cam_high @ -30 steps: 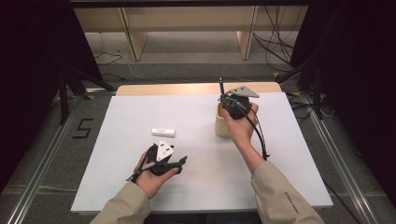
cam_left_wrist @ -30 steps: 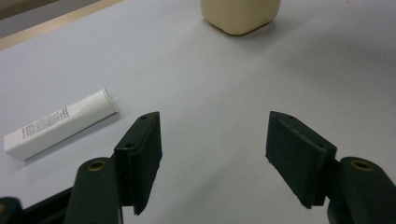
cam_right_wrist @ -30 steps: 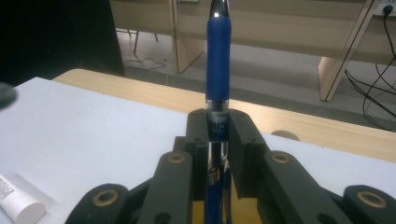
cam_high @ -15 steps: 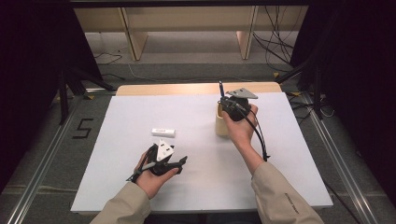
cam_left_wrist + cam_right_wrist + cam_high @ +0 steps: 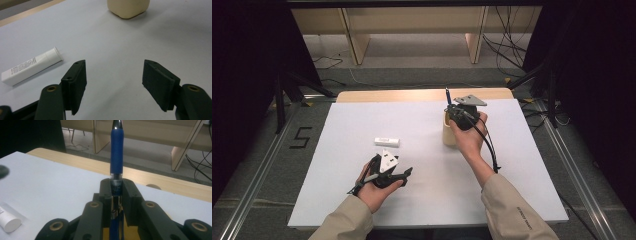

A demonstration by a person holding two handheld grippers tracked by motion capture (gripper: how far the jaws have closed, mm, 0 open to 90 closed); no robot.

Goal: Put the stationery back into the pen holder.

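Observation:
A blue pen (image 5: pixel 117 150) stands upright between the jaws of my right gripper (image 5: pixel 117 192), which is shut on its barrel. In the high view the right gripper (image 5: pixel 458 114) holds the pen (image 5: pixel 447 95) over a cream cup (image 5: pixel 448 134) right of the table's middle. My left gripper (image 5: pixel 114 82) rests low near the front left, jaws open with nothing between them; seen from above the left gripper (image 5: pixel 398 176) lies in the person's hand. A white tube (image 5: pixel 31 65) lies flat on the white sheet just beyond it, and the tube (image 5: pixel 387 142) sits left of the cup (image 5: pixel 128 8).
The white sheet (image 5: pixel 337 170) covers most of the table, with a bare wooden strip (image 5: pixel 392 95) along the far edge. A cable (image 5: pixel 489 147) trails from the right gripper over the forearm. Wooden furniture legs and floor cables lie beyond the table.

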